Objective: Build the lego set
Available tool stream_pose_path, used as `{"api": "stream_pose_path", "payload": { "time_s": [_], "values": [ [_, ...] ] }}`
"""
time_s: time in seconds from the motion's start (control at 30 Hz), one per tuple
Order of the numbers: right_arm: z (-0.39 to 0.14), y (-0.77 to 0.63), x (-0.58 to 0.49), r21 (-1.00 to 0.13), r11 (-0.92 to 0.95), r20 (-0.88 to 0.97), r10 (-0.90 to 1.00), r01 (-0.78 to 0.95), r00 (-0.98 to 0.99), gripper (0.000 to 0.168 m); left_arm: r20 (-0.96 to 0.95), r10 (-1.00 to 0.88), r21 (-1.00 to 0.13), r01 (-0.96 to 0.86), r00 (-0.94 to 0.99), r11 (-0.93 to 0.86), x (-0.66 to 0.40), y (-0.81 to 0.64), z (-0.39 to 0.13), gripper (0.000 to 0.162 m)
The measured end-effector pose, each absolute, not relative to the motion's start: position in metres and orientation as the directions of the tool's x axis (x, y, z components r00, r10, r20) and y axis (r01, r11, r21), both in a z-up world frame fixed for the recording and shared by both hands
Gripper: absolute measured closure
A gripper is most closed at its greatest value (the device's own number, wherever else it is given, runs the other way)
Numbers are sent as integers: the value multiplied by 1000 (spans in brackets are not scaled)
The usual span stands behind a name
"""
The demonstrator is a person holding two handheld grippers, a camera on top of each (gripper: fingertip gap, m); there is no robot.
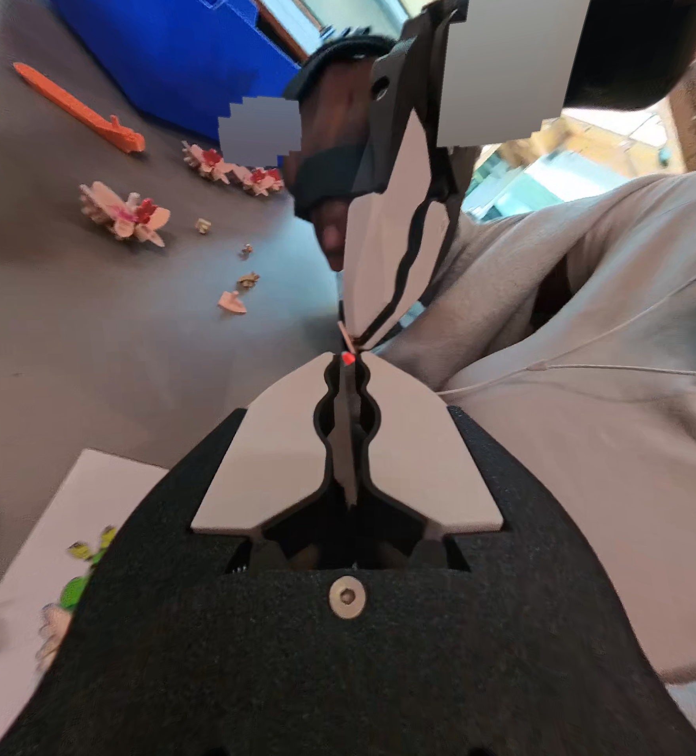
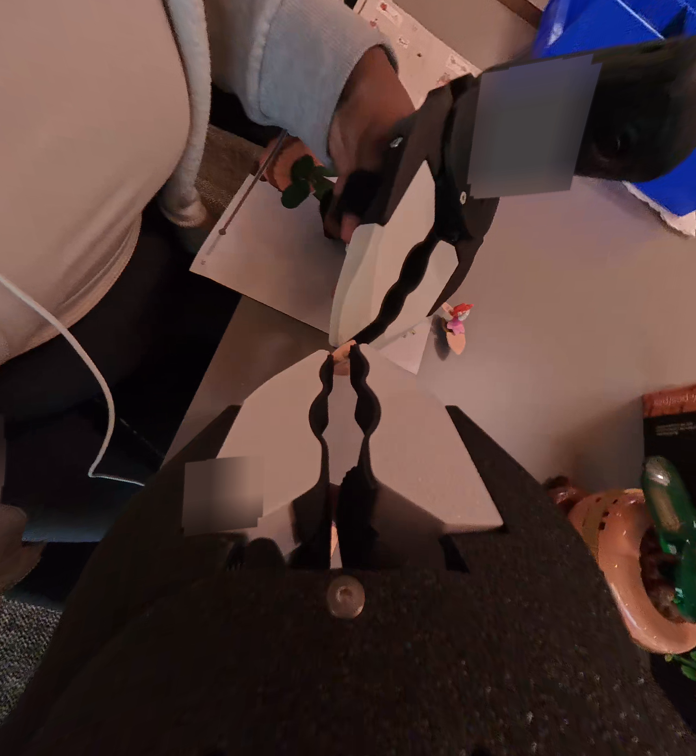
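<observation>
In the left wrist view my left gripper (image 1: pixel 348 360) is shut on a small red piece (image 1: pixel 348 358) at its tips. My right gripper (image 1: pixel 353 345) comes in from above, tip to tip with it, shut on a pale pink petal piece (image 1: pixel 344 333). In the right wrist view my right gripper (image 2: pixel 341 355) holds the pale pink piece (image 2: pixel 342 362), and the left gripper (image 2: pixel 348 341) meets it from above. The two pieces touch or nearly touch above the grey table (image 1: pixel 92 347). Three built pink-and-red flowers (image 1: pixel 125 212) (image 1: pixel 211 161) (image 1: pixel 262 180) lie on the table.
An orange brick separator (image 1: pixel 80 110) and a blue bin (image 1: pixel 182 61) are beyond the flowers. Small loose pieces (image 1: pixel 231 302) lie mid-table. The instruction booklet (image 1: pixel 31 572) is at the near left. A tan pot with green leaves (image 2: pixel 608 572), another flower (image 2: pixel 456 323) and a person's grey hoodie (image 1: pixel 542 327) are close by. Less than 4 cm separates the two grippers' tips.
</observation>
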State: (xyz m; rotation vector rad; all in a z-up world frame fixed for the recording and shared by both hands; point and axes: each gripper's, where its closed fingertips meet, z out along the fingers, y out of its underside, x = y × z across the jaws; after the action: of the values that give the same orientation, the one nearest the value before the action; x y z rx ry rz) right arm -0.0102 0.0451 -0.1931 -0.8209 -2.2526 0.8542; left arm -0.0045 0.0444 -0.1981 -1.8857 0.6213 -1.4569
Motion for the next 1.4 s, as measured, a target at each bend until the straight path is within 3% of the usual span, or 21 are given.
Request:
{"api": "stream_pose_path", "payload": {
  "time_s": [0.13,0.33,0.43,0.53,0.67,1.03,1.4],
  "values": [
    [-194,40,-10,-702,637,313,678,319,-665,161,706,-690,-704,62,161,-707,0,36,-190,152],
    [-188,38,-12,-701,647,339,673,301,-658,161,702,-692,-712,121,171,-692,-1,40,-188,161],
    [-170,52,-20,-768,569,388,779,294,-492,152,722,-671,-687,298,170,-663,-13,54,-173,162],
    [-151,61,-25,-888,398,342,907,232,-247,152,745,-649,-632,473,155,-614,-26,64,-157,162],
    [-147,67,-27,-913,371,371,928,170,-29,157,769,-628,-586,520,116,-621,-21,63,-152,162],
    [-151,59,-23,-869,447,438,894,211,-92,164,764,-628,-608,486,145,-628,-14,58,-154,162],
    [-155,51,-16,-918,342,286,922,201,-261,167,697,-694,-702,367,182,-610,-12,47,-152,153]
  ]
}}
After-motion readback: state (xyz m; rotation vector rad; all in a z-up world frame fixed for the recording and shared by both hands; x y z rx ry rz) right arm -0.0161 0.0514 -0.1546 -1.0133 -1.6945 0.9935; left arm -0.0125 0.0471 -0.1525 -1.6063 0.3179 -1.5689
